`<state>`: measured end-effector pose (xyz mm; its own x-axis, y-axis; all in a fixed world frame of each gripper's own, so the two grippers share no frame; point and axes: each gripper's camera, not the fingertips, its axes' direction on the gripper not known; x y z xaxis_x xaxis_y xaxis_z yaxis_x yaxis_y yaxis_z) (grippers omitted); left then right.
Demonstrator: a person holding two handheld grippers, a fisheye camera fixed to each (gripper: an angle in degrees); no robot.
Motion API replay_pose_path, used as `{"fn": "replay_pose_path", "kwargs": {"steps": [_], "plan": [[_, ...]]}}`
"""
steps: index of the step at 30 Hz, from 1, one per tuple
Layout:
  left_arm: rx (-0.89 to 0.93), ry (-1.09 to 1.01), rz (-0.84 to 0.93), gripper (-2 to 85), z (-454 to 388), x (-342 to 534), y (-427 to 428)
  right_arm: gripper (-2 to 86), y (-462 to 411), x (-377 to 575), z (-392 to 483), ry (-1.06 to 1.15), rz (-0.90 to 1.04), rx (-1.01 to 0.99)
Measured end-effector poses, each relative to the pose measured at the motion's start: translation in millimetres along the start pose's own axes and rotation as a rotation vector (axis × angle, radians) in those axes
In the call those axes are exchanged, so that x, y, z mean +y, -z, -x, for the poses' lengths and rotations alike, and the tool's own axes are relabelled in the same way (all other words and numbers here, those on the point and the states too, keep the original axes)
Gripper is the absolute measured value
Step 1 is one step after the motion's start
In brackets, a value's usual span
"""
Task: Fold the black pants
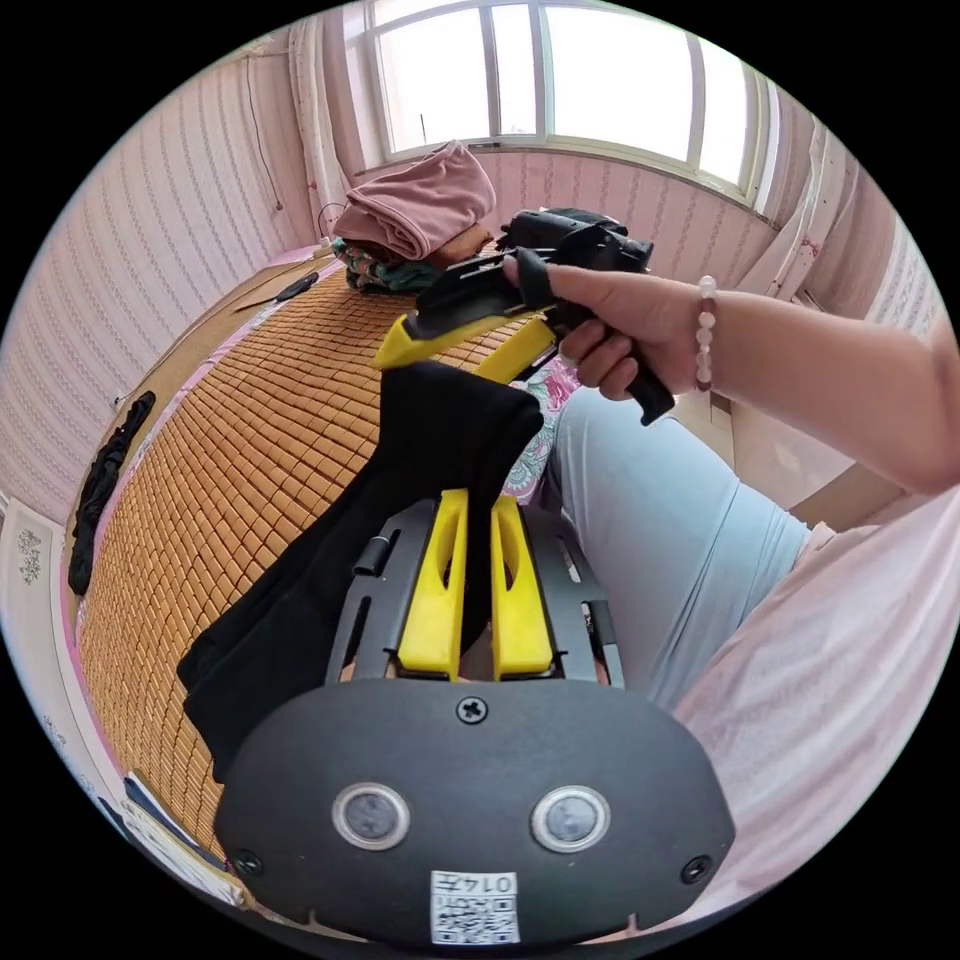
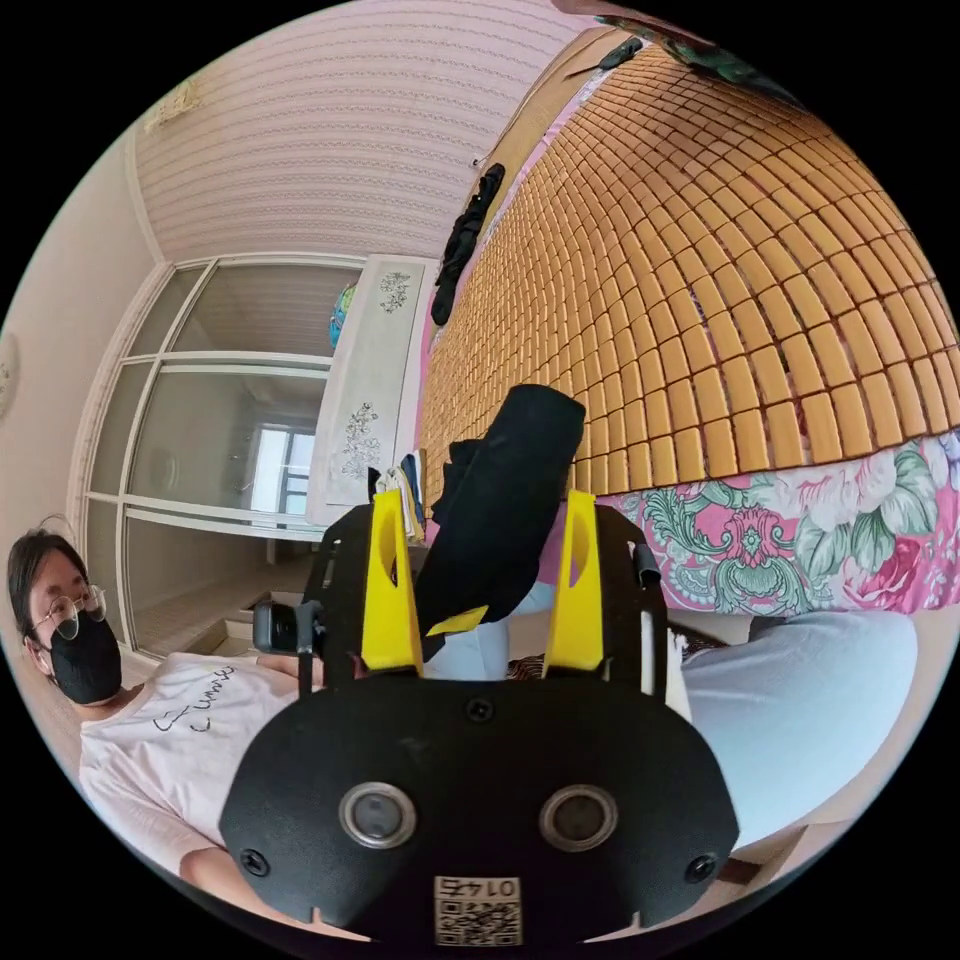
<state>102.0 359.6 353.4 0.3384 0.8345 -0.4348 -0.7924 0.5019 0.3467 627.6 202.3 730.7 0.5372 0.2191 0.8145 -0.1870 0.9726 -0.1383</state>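
Note:
The black pants (image 1: 330, 560) hang folded over in the air above the bamboo mat, their top bunched at my left gripper (image 1: 480, 500), whose yellow jaws are shut on the cloth. My right gripper (image 1: 435, 367), held in a hand, hovers just over the top of the bunch with its jaws spread. In the right gripper view the black pants (image 2: 500, 500) stand up between my right gripper's (image 2: 482, 498) widely open jaws, touching neither. A yellow tip of the left gripper (image 2: 455, 622) peeks out under the cloth.
A bamboo mat (image 1: 250, 430) covers the bed over a floral sheet (image 2: 800, 540). A pile of clothes topped by a pink garment (image 1: 420, 210) sits at the far end under the window. A dark garment (image 1: 100, 480) lies along the mat's edge. The person's light blue trouser leg (image 1: 660, 540) is close beside the grippers.

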Motion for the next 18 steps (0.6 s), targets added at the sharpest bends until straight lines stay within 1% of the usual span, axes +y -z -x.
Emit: {"fn": "replay_pose_path", "kwargs": {"steps": [1, 3, 4, 8, 10, 12, 14, 15, 16, 17, 18], "plan": [[-0.001, -0.011, 0.0, 4.0, -1.9, -0.4, 1.3, 9.0, -2.4, -0.8, -0.2, -0.012, 0.024, 0.079], [0.002, -0.037, -0.011, 4.0, -5.2, -4.8, 6.5, 5.4, 3.5, 2.7, 4.4, 0.013, 0.028, 0.148], [0.009, -0.039, -0.022, 4.0, -4.9, -6.5, 8.5, 4.2, 14.0, 7.9, 7.7, 0.032, -0.001, 0.153], [0.104, -0.068, -0.161, 3.9, -1.5, -30.1, 29.2, 3.1, 56.4, 26.1, 16.0, 0.046, -0.136, 0.09], [0.143, -0.06, -0.218, 4.0, 2.0, -41.7, 39.3, 3.0, 78.3, 35.0, 32.8, 0.075, -0.207, 0.122], [0.215, 0.015, -0.281, 4.0, 18.2, -45.0, 51.3, 3.1, 83.0, 35.8, 49.4, 0.103, -0.227, 0.152], [0.209, 0.059, -0.321, 4.1, 33.3, -35.3, 63.0, 3.5, 72.8, 30.0, 68.3, 0.148, -0.218, 0.163], [0.173, 0.092, -0.338, 4.3, 45.2, -23.6, 72.6, 3.9, 56.4, 22.1, 81.6, 0.183, -0.196, 0.154], [0.152, 0.115, -0.342, 4.4, 52.1, -16.1, 77.9, 4.4, 32.1, 11.5, 95.2, 0.224, -0.157, 0.133], [0.11, 0.177, -0.342, 5.0, 67.8, 2.0, 89.4, 5.1, 16.9, 5.5, 102.1, 0.245, -0.132, 0.118], [0.052, 0.246, -0.325, 5.7, 84.5, 23.4, 100.5, 6.6, -19.0, -6.3, 116.0, 0.294, -0.068, 0.087]]}}
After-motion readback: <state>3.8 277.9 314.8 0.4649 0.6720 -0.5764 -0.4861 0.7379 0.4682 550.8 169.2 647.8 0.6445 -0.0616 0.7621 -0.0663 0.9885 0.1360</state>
